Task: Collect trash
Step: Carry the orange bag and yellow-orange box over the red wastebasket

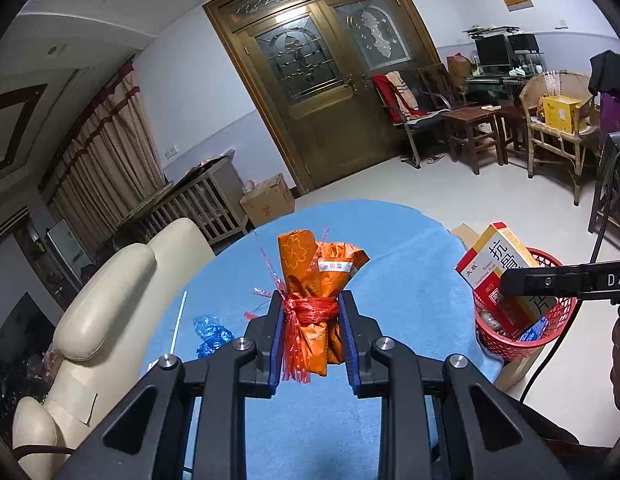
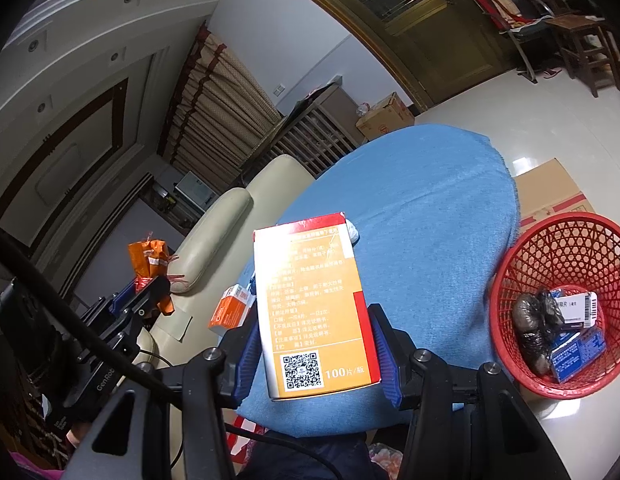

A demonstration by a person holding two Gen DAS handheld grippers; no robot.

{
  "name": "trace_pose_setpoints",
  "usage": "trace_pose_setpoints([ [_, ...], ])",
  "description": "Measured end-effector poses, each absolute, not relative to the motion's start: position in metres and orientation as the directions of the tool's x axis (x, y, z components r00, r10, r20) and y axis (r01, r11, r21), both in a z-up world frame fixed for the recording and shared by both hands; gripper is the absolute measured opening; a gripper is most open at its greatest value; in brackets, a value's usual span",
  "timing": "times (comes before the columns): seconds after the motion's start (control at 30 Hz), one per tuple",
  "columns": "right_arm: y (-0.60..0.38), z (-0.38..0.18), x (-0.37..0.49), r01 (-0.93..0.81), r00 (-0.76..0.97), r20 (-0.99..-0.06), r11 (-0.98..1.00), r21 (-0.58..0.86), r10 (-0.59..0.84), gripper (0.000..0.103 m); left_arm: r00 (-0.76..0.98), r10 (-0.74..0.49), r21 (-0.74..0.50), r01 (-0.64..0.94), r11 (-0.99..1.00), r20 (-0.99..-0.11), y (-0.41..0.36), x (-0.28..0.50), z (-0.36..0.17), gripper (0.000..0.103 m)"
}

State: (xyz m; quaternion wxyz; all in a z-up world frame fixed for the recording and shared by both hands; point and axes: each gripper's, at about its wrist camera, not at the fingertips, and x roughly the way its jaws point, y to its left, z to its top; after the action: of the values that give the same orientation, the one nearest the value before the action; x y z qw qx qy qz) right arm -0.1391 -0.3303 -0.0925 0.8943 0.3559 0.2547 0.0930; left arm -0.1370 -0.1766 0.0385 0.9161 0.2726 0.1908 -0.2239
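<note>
My left gripper (image 1: pixel 312 304) is shut on an orange wrapper bundle (image 1: pixel 316 276) tied with red plastic, held above the blue-covered table (image 1: pixel 410 292); the bundle also shows in the right wrist view (image 2: pixel 148 258). My right gripper (image 2: pixel 314 328) is shut on an orange and red medicine box (image 2: pixel 310 304), held above the table beside the red mesh basket (image 2: pixel 566 240). In the left wrist view the box (image 1: pixel 498 268) hangs over the basket (image 1: pixel 514 336). The basket holds a black bag (image 2: pixel 536 328) and blue boxes (image 2: pixel 576 348).
A crumpled blue plastic piece (image 1: pixel 210 334) and a white stick (image 1: pixel 178 320) lie on the table at left. A small orange box (image 2: pixel 230 310) lies at the table's edge. A cream sofa (image 1: pixel 106 300) stands left; a cardboard box (image 2: pixel 550 188) lies behind the basket.
</note>
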Motion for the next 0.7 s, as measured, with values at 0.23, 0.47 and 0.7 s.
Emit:
trace_pose_setpoints([
  [0.23, -0.337, -0.094, -0.15, 0.034, 0.862, -0.383, 0.715, 0.699, 0.333, 0.053, 0.82, -0.315, 0.427, 0.53, 0.733, -0.478, -0.18, -0.136, 0.039, 0.027],
  [0.47, -0.35, -0.097, -0.159, 0.053, 0.87, -0.376, 0.698, 0.714, 0.319, 0.053, 0.813, -0.32, 0.44, 0.545, 0.714, -0.487, -0.183, -0.135, 0.037, 0.027],
  [0.7, -0.357, -0.097, -0.171, 0.071, 0.877, -0.374, 0.688, 0.723, 0.302, 0.053, 0.811, -0.327, 0.46, 0.555, 0.693, -0.486, -0.186, -0.138, 0.036, 0.027],
])
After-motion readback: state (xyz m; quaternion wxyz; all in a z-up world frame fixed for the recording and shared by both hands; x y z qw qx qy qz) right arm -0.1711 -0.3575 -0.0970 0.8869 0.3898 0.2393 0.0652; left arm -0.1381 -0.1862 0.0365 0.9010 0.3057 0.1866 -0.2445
